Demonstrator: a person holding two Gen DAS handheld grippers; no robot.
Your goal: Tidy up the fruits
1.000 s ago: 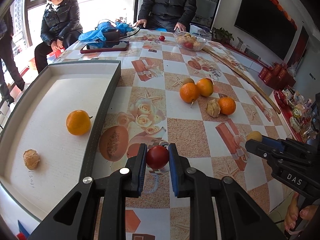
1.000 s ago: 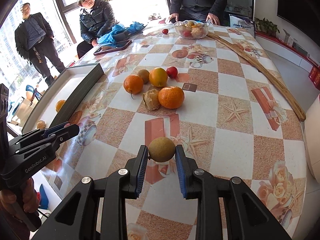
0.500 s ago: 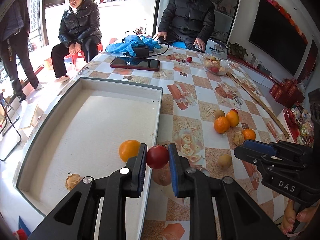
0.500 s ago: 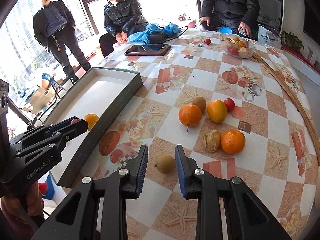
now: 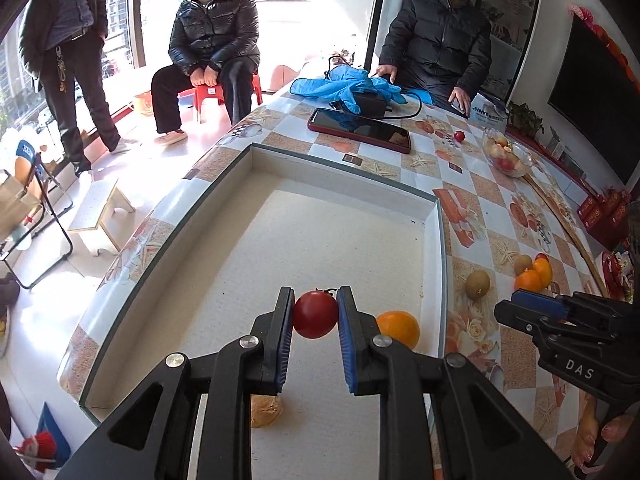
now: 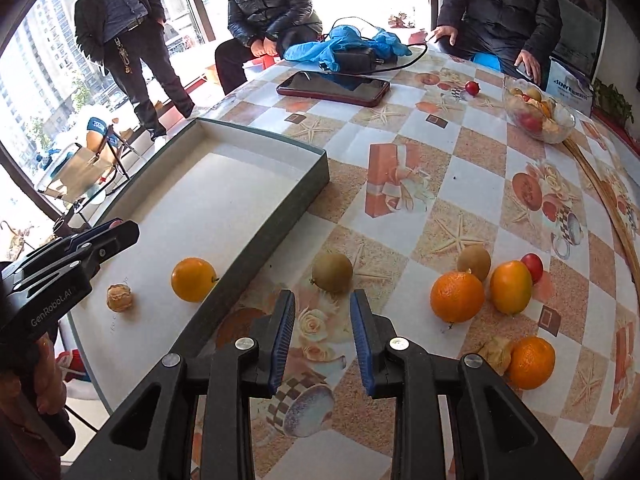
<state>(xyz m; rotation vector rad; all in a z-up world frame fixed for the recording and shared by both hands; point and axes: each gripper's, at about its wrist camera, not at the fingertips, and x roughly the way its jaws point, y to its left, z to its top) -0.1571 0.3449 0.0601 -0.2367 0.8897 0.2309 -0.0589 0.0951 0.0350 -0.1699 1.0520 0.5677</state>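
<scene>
My left gripper (image 5: 315,316) is shut on a small red tomato (image 5: 315,314) and holds it above the shallow box tray (image 5: 438,248). In the tray lie an orange (image 5: 398,328) and a walnut (image 5: 265,411). My right gripper (image 6: 322,316) is open and empty, just in front of a brown kiwi (image 6: 332,273) that lies on the table beside the tray's wall (image 6: 276,240). Oranges (image 6: 457,297), another kiwi (image 6: 474,263), a red fruit (image 6: 533,266) and a walnut (image 6: 496,354) lie to the right.
A phone (image 6: 333,88), a black pouch with blue cloth (image 6: 352,54) and a glass fruit bowl (image 6: 538,114) stand at the table's far side. A long wooden stick (image 6: 616,216) lies along the right edge. Three people are beyond the table.
My left gripper has carried the tomato from the table leftward over the tray. My right gripper has let go of the kiwi, which now lies on the table by the tray wall.
</scene>
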